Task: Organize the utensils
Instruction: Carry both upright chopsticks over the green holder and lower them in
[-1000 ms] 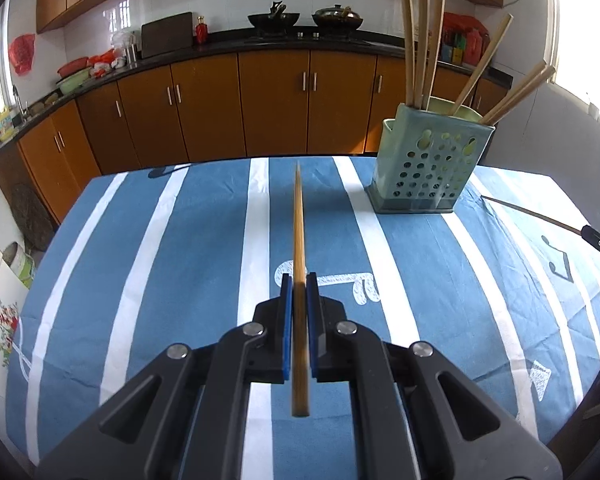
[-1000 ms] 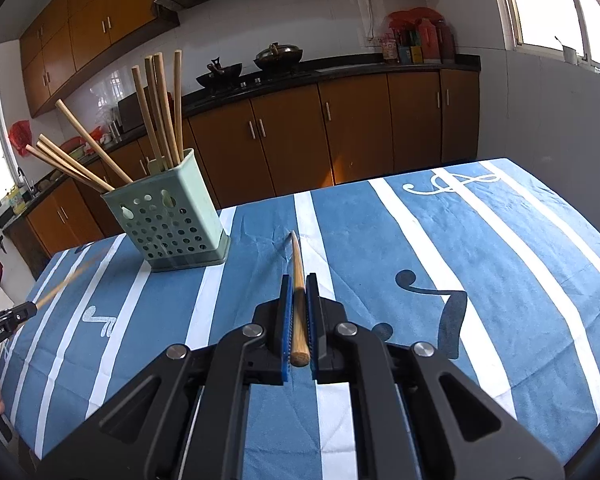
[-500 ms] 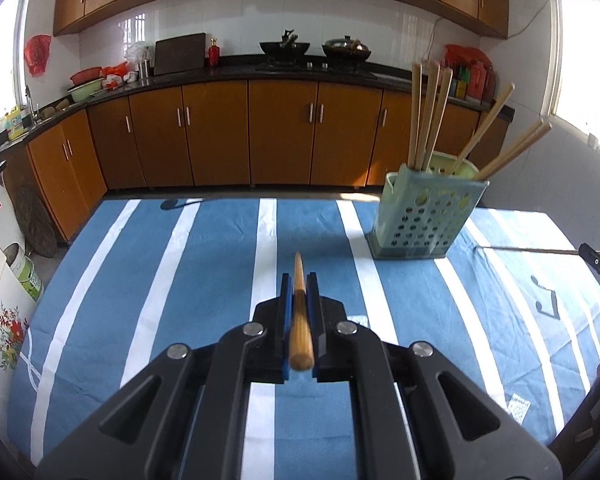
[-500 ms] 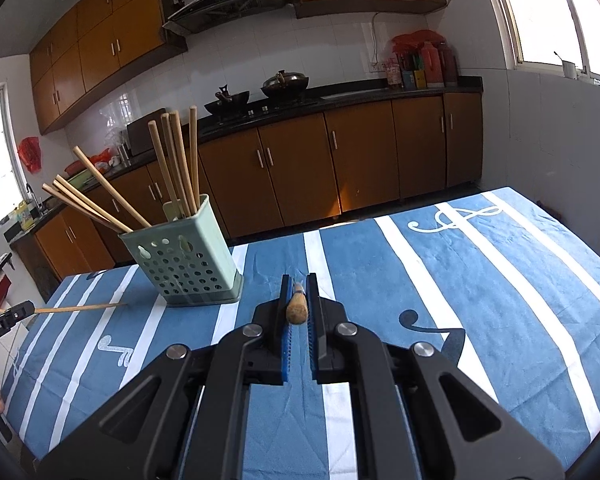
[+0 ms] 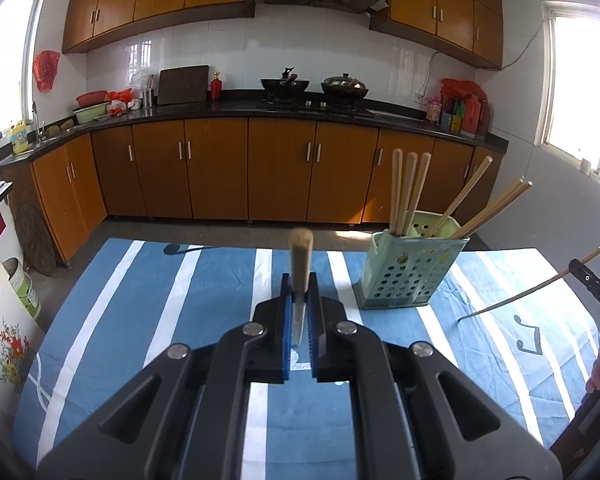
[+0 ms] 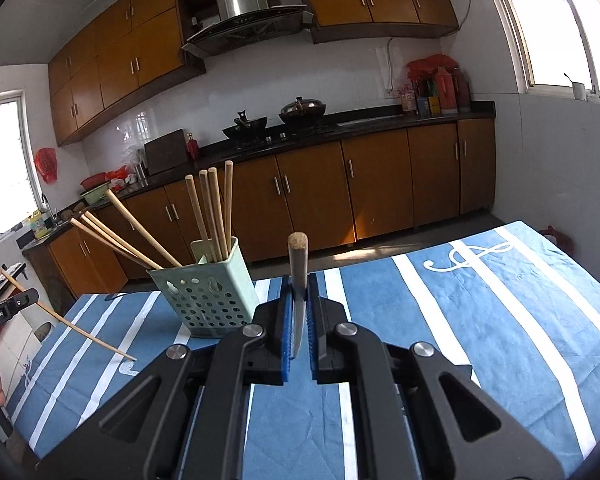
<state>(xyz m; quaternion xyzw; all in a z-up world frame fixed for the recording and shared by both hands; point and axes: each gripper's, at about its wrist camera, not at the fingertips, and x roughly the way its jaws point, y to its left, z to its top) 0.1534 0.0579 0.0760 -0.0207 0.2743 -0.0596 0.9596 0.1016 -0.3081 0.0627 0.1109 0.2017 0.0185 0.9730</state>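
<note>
The left gripper point(image 5: 300, 292) was clenched on a chopstick point(image 5: 300, 256), the right gripper point(image 6: 300, 292) on another chopstick point(image 6: 298, 256), both above the striped tablecloth point(image 5: 204, 280). Their lower ends were hidden. Small print on the grippers was hard to read. Beyond stood the green holder point(image 5: 408, 276), filled with chopsticks.

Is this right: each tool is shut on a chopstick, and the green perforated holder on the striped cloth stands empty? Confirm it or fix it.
One thing is wrong: the green perforated holder is not empty. The right wrist view shows several chopsticks standing in it. The rest holds: the left tool and the right tool are each shut on a chopstick, and the holder stands on the striped cloth.
</note>
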